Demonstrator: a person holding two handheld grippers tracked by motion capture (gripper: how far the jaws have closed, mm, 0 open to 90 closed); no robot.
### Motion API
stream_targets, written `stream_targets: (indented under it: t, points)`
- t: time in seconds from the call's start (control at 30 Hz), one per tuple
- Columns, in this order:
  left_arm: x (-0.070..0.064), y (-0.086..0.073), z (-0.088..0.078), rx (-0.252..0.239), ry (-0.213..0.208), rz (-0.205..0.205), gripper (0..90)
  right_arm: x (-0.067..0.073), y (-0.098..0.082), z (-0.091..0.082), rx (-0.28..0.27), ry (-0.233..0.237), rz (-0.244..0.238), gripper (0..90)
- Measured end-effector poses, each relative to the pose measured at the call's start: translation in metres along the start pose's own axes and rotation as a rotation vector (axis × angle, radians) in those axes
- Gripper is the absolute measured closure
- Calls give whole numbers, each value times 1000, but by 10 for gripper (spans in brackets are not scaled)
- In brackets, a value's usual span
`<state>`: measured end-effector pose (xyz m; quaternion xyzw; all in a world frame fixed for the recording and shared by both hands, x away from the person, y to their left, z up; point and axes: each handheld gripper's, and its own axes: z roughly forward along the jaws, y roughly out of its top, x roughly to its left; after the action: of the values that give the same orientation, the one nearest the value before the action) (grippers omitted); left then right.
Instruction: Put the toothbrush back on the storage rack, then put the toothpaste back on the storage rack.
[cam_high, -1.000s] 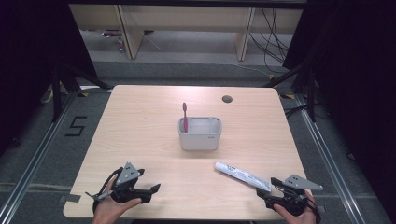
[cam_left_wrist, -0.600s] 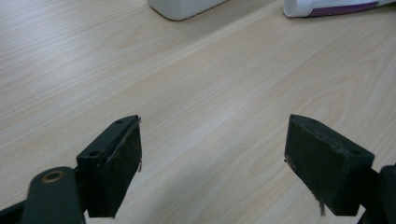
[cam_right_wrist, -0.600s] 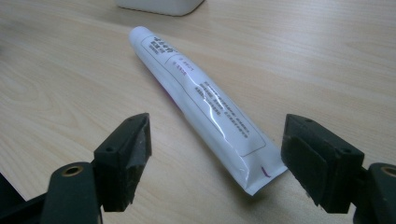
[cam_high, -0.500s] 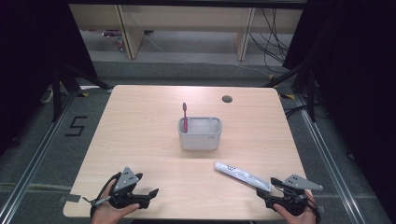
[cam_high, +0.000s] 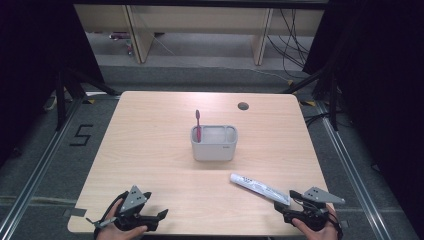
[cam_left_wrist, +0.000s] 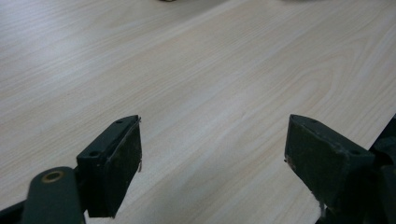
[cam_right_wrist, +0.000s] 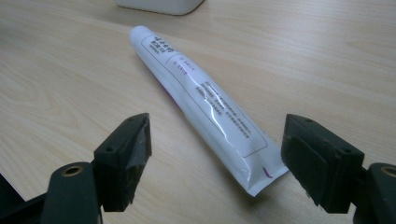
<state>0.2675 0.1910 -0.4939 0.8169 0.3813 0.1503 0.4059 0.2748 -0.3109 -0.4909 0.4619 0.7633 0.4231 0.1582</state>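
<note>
Pale wood surface (cam_high: 150, 150) carried a light, soft, slippery toothpaste tube (cam_right_wrist: 205, 100) between the open right tool (cam_right_wrist: 215, 154), best pinched mid-body.

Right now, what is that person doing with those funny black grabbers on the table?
A person holds a tool in each hand at the near edge of the table. The right tool is open, its jaws on either side of the flat end of a white toothpaste tube lying on the wood, not squeezing it. The left tool is open over bare wood. A red toothbrush stands in the grey holder.
</note>
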Motion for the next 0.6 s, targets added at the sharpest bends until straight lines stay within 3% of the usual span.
stream_targets:
  t: [0.03,0.07,0.1,0.2,0.27,0.37,0.43,0.47,0.5,0.6]
  points:
    - [-1,0,0,0,-3,-12,184,3,0,0,11,10,38,252]
    - [-1,0,0,0,-3,-12,184,3,0,0,11,10,38,252]
    - [0,-1,-1,12,3,16,184,4,0,0,13,11,41,252]
    - [-1,-2,-1,4,-2,2,184,4,0,0,11,9,39,253]
    - [-1,-2,-2,8,-6,4,184,1,1,1,-1,1,-5,253]
    - [-2,-4,-2,10,-3,6,184,1,1,2,-9,0,-2,253]
    - [-2,-5,-1,14,0,5,184,3,4,6,-6,23,-9,309]
    - [-3,-5,0,15,-4,-5,184,6,4,5,0,15,16,308]
    - [-3,-5,0,15,-4,-5,184,3,6,7,-17,14,-29,309]
    - [-3,-5,2,26,-1,10,184,6,10,9,-23,15,-28,308]
